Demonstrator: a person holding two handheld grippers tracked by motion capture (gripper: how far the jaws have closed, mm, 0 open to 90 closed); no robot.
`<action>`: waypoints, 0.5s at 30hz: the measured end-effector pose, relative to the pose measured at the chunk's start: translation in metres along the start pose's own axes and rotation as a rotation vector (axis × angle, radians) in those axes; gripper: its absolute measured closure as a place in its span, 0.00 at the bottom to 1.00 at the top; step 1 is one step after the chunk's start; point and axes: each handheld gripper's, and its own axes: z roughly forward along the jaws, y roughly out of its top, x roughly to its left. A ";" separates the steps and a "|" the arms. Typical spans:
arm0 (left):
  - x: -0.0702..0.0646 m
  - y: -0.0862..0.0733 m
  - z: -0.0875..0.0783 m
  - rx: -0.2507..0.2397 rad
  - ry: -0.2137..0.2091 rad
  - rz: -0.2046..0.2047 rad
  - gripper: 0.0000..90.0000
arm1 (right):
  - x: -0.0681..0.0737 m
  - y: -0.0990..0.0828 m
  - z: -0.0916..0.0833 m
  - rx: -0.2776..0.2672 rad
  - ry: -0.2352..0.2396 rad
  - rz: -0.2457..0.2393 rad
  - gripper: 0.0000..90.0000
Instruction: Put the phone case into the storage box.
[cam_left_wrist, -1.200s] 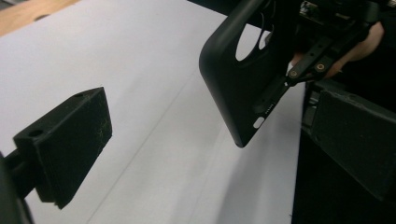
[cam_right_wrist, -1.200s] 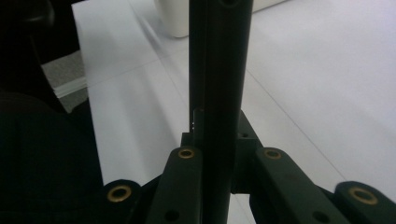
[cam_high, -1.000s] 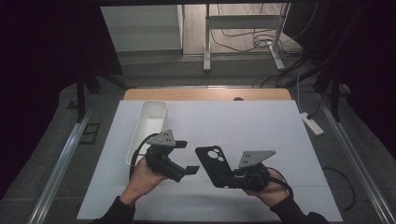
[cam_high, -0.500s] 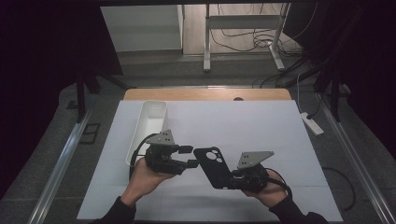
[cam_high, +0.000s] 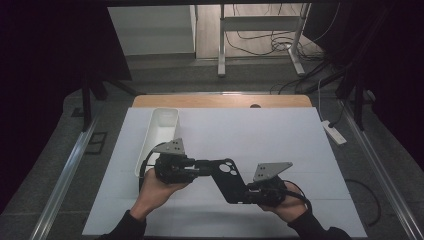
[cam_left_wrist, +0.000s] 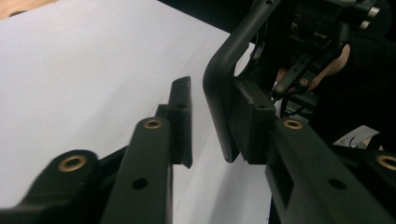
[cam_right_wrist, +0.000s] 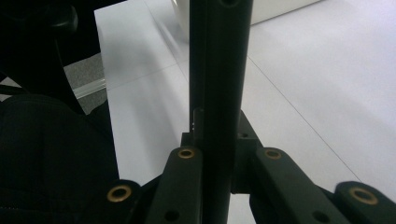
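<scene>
Left gripper has slid across to the phone case, its fingers just been closing, one pad touching, the other apart; right gripper holds level, fingers clamped on the case's lower end above the surface

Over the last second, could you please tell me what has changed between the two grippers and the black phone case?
The left gripper has moved right to the top end of the black plastic phone case, and its jaws have just been closing around that edge; one pad touches it, the other stands apart. The right gripper stayed clamped on the case's lower end. The white rectangular tray hasn't moved.
</scene>
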 end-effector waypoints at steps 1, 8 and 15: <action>0.000 0.000 0.000 -0.003 -0.004 -0.002 0.81 | 0.000 0.000 0.000 0.000 0.000 0.000 0.95; 0.001 -0.001 -0.001 -0.013 -0.022 0.005 0.88 | 0.000 0.000 0.000 -0.004 0.007 -0.006 0.95; 0.002 -0.002 -0.002 -0.014 -0.040 -0.015 0.92 | 0.002 0.000 0.003 0.012 -0.012 -0.020 0.94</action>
